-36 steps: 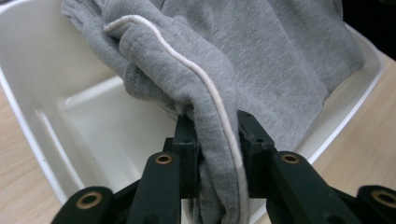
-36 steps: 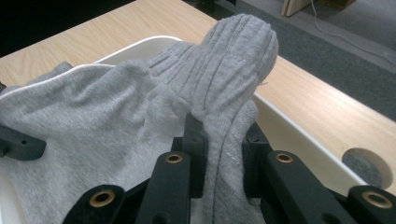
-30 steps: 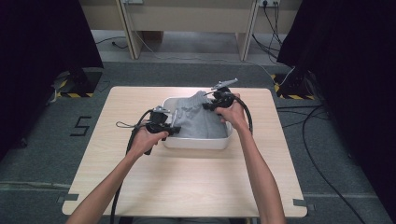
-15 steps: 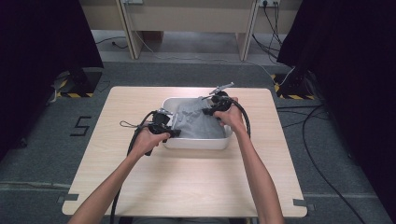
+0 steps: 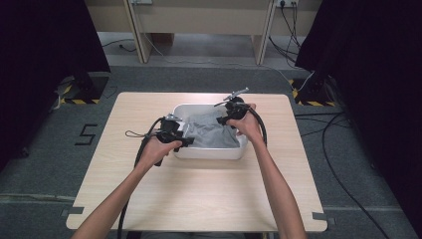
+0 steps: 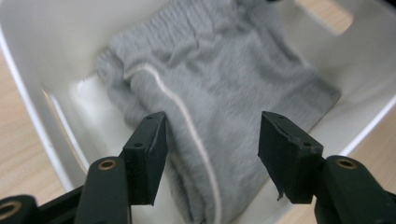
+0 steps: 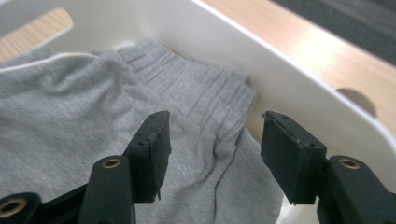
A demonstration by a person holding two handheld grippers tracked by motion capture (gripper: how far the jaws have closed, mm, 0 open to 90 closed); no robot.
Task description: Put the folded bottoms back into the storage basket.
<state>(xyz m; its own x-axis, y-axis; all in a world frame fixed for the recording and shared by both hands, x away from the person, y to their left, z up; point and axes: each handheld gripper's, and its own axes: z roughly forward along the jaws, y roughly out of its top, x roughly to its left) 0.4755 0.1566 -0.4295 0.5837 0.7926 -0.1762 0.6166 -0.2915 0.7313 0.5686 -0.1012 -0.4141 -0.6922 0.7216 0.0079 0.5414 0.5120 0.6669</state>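
High view shows a grey garment (image 5: pixel 211 130) lying in a white tub (image 5: pixel 209 152) at the desk's (image 5: pixel 199 199) middle, toward its far edge. Left gripper (image 6: pixel 212 154) and right gripper (image 7: pixel 215 149) have just been opening; both jaws stand apart above the cloth, gripping nothing. Right gripper view shows the ribbed waistband against the tub wall.

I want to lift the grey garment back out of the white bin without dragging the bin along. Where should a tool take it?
Probably the ribbed waistband edge of the grey garment, from above: it lies bunched and raised near the white bin wall, while the middle lies flat.
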